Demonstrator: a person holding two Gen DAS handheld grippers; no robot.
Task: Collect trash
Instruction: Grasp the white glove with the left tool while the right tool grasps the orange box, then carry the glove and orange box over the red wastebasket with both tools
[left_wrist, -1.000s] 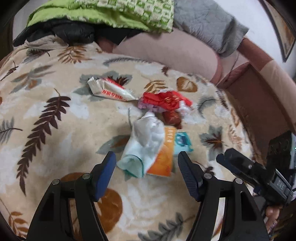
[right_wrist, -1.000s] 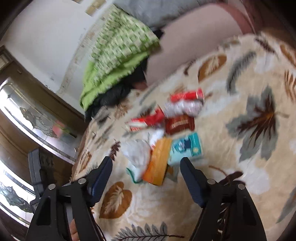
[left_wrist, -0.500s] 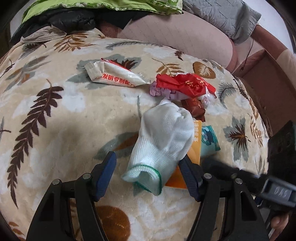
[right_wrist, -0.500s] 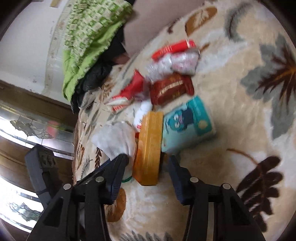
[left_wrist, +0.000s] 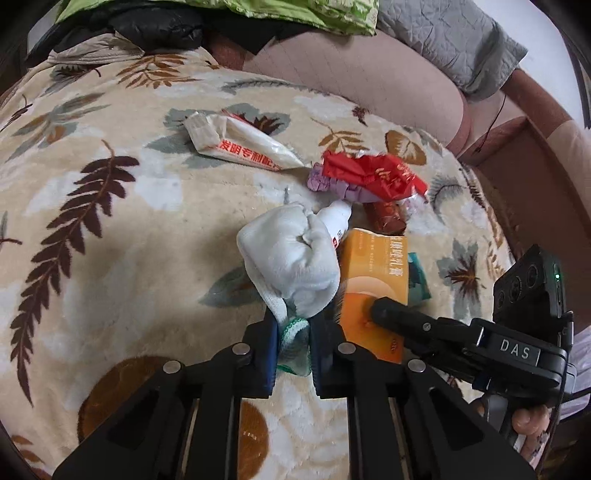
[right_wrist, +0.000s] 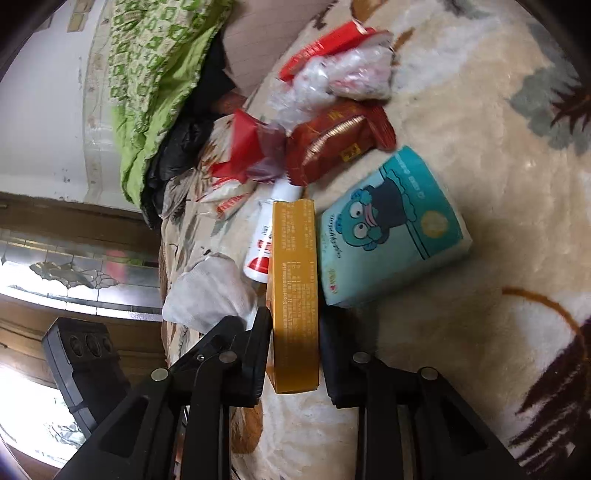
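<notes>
White knitted cotton glove on the leaf-patterned fleece blanket is pinched at its green-trimmed cuff by the left gripper, while the right gripper clamps the long orange cardboard box; lift both straight up, slowly.

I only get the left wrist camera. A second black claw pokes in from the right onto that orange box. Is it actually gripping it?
Observer: It looks so. In the right wrist view, the right claw has one finger against each wide face of the orange box.
Visitor: What's the teal thing peeking out behind the box?
Observer: A teal pack printed with a blue cartoon character. It lies right beside the box, outside the claw.
Visitor: And on the box's other side?
Observer: A white bottle with a red label lies along the box, between it and the white glove.
</notes>
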